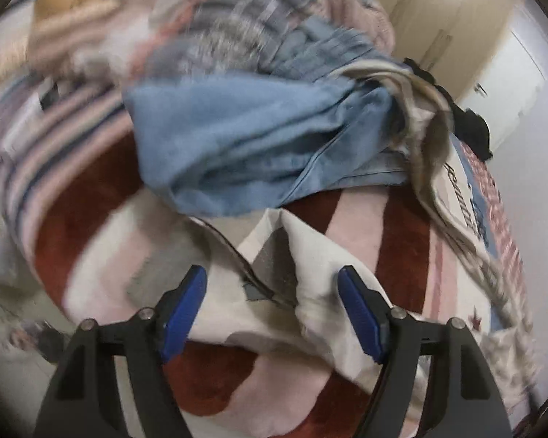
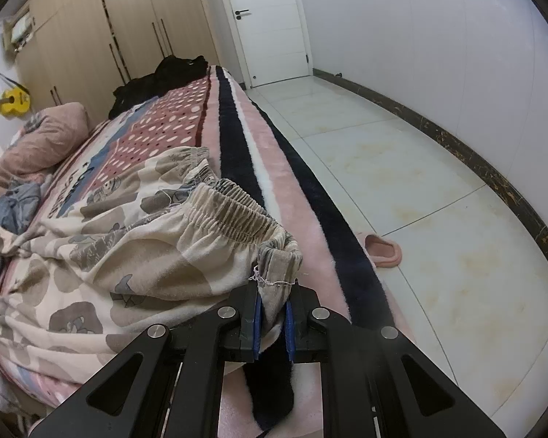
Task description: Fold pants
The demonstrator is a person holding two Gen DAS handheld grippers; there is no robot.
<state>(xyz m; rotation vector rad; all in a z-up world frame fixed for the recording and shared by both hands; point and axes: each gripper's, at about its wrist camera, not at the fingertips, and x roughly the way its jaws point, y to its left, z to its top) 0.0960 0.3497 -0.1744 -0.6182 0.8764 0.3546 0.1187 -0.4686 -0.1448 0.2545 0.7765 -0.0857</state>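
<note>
The cream pants (image 2: 128, 248) with grey cartoon patches lie spread and crumpled on the striped bed blanket (image 2: 237, 138). Their elastic waistband (image 2: 233, 215) stands up near the bed's right edge. My right gripper (image 2: 276, 294) is shut on the waistband's corner, with cloth pinched between the blue pads. In the blurred left wrist view, a fold of the same pants (image 1: 310, 255) lies on the red and pink blanket (image 1: 91, 219). My left gripper (image 1: 272, 272) hovers open over this fold, and its blue pads (image 1: 184, 306) stand wide apart without pressing the cloth.
A heap of blue denim (image 1: 237, 138) and striped clothes lies just beyond the fold. A black garment (image 2: 164, 76) and a pink pillow (image 2: 44, 138) sit farther up the bed. A pink slipper (image 2: 381, 250) lies on the tiled floor beside the bed, with wardrobes and a white door (image 2: 270, 22) behind.
</note>
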